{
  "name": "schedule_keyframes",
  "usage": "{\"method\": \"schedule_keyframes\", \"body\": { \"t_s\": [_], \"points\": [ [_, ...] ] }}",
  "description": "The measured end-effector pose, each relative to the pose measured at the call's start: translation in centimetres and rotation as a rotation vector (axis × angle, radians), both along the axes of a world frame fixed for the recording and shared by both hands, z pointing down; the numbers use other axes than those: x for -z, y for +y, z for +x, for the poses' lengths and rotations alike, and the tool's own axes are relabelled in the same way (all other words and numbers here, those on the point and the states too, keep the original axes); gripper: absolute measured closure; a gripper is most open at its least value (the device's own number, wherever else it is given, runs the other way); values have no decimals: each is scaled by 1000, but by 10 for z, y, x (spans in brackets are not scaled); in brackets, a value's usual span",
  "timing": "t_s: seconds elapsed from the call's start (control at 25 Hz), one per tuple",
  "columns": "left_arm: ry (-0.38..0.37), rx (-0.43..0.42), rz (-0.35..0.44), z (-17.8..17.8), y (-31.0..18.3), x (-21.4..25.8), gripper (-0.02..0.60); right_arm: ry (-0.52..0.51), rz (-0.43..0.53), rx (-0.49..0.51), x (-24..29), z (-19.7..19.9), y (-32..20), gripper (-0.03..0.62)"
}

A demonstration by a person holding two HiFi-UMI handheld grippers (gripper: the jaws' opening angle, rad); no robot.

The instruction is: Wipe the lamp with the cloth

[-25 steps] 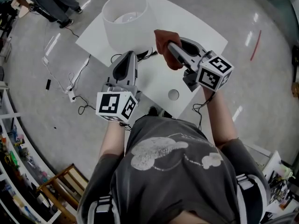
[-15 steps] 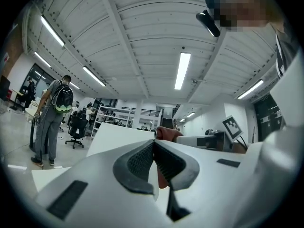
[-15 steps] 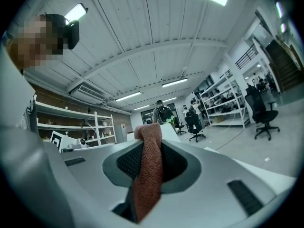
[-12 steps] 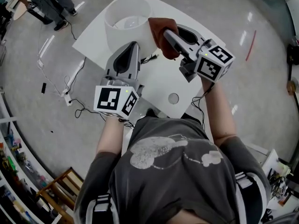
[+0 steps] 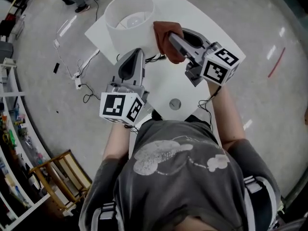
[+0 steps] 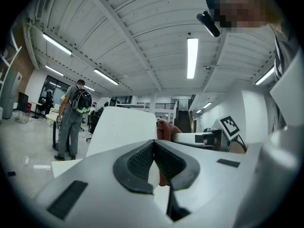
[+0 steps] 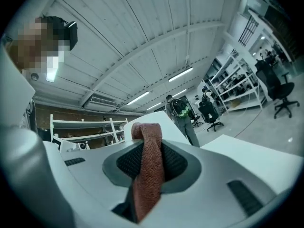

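A lamp with a white drum shade (image 5: 129, 20) stands at the far side of the white table (image 5: 202, 23). My right gripper (image 5: 169, 37) is shut on a reddish-brown cloth (image 5: 166, 38), which hangs against the shade's right side. In the right gripper view the cloth (image 7: 147, 167) runs down between the jaws. My left gripper (image 5: 138, 52) sits just in front of the shade, its jaws shut with nothing between them. In the left gripper view the shade (image 6: 121, 129) fills the middle and the cloth (image 6: 166, 129) shows to its right.
A black cable (image 5: 154, 57) lies by the lamp's base. A round hole (image 5: 175, 104) sits near the table's front edge. Cords and a power strip (image 5: 77, 83) lie on the floor to the left. Shelving (image 5: 14, 143) lines the left. A person (image 6: 71, 120) stands beyond the table.
My right gripper has carried the cloth from in front of the lamp up and left to the shade's right side. The left gripper has stayed close in front of the shade.
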State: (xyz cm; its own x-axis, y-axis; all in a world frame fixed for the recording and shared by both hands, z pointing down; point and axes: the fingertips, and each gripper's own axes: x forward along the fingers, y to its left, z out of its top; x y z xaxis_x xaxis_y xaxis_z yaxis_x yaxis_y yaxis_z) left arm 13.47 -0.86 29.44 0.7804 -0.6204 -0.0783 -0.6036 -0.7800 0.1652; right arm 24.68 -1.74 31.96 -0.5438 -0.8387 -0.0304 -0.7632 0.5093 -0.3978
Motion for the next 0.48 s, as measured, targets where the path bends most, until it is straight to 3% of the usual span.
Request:
{"method": "schedule_keyframes", "body": {
  "t_s": [0.48],
  "points": [
    [-48,167,-80,9,16,-40,574,-1,-130,128,-56,13,-1,508]
  ]
}}
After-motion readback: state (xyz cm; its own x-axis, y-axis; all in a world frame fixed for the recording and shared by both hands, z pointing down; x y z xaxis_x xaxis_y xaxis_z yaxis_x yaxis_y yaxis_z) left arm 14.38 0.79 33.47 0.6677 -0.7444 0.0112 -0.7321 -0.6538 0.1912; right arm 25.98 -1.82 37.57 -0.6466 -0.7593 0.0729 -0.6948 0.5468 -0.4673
